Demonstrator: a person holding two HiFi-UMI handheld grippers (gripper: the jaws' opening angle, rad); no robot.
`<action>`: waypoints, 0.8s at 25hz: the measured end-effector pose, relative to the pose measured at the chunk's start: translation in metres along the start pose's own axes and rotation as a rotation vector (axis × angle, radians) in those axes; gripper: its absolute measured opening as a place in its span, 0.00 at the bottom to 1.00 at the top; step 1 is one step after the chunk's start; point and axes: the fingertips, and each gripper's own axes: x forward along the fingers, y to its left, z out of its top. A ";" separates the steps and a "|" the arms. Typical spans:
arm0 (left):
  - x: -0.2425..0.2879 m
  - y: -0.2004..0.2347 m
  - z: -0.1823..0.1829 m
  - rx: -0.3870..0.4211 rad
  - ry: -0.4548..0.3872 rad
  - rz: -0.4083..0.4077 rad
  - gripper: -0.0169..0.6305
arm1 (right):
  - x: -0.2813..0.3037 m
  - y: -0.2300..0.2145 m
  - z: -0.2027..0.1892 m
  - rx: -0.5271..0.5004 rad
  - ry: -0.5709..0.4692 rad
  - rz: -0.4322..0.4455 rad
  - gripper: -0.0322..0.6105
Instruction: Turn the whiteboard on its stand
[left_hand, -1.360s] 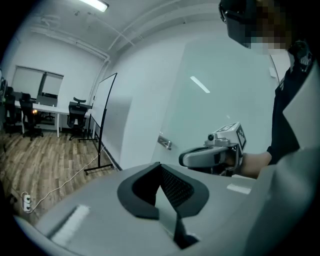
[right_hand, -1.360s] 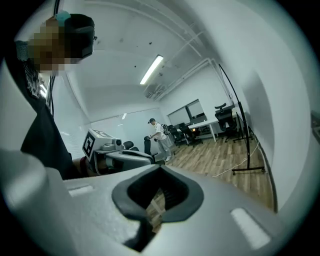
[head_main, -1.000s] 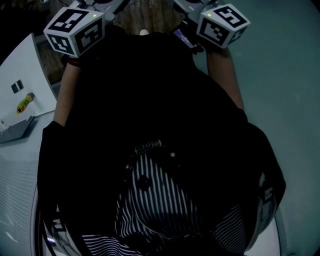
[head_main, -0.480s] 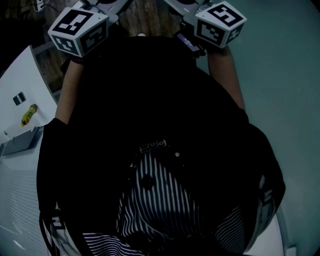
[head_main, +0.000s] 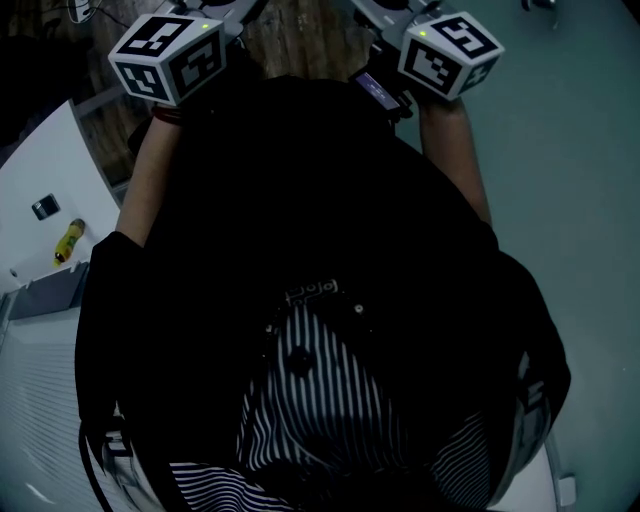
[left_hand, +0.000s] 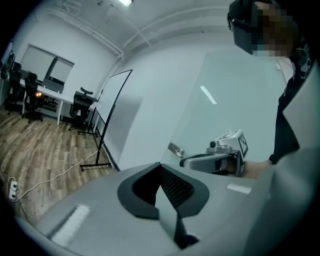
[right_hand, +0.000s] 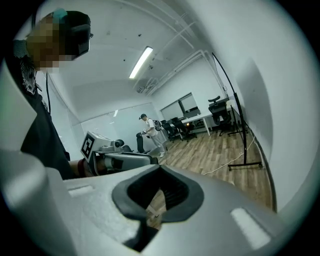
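Standing well apart from the whiteboard (left_hand: 116, 117), I see it upright on its stand (left_hand: 98, 166) across the room, and I cannot judge which way it ought to face. That fits both a board awaiting its turn and one already swung round. My left gripper (left_hand: 161, 192) and right gripper (right_hand: 159, 192) hang before my chest, fingers closed together on nothing.
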 end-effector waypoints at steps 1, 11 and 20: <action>-0.002 0.008 0.007 -0.009 -0.008 0.000 0.03 | 0.008 -0.001 0.010 -0.005 0.008 -0.004 0.05; 0.000 0.082 0.011 -0.018 0.015 -0.010 0.03 | 0.076 -0.022 0.014 0.002 0.032 -0.038 0.05; 0.005 0.150 0.013 -0.015 0.040 -0.063 0.03 | 0.146 -0.041 0.016 0.020 0.051 -0.061 0.05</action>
